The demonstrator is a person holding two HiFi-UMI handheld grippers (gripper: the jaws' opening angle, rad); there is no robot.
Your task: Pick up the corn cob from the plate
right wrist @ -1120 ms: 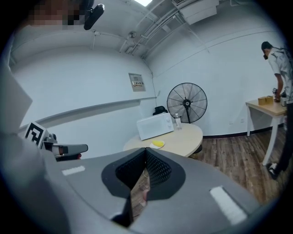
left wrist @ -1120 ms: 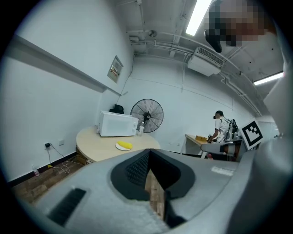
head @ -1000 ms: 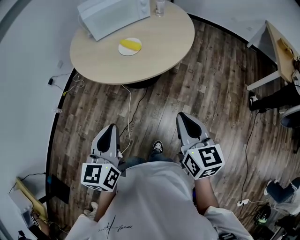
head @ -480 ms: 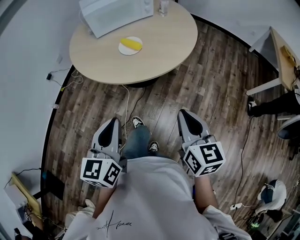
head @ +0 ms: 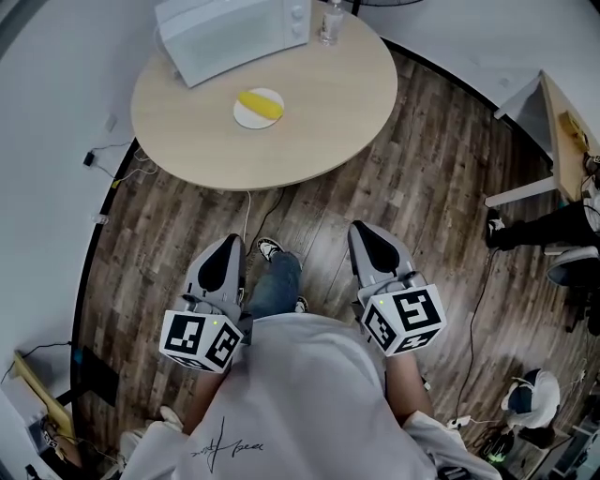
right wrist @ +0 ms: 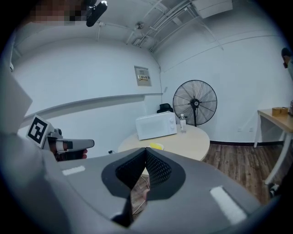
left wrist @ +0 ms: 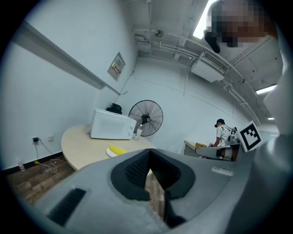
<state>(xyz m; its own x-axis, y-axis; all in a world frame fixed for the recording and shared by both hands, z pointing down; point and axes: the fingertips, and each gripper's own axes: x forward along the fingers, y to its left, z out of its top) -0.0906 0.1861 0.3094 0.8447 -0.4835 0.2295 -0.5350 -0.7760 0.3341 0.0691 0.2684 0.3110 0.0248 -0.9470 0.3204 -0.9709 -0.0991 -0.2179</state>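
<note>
Ahead of both grippers and well beyond their tips, the corn cob [head: 260,103] is lying on its white plate [head: 247,117] on the round table [head: 328,112], just in front of the microwave [head: 230,28]. Compared with a second ago, the table edge has crept closer to the tips and a foot [head: 269,248] has stepped out between the two grippers. So the person's basically walking up to it, with both tools carried along side by side. Left gripper [head: 228,242] has its jaws pinched together with nothing in them. Right gripper [head: 360,231], same deal: closed and empty. I'd say this is the approach stage. The gap is shrinking but the cob's out of reach, and whichever gripper goes for it will need to open up first.
</note>
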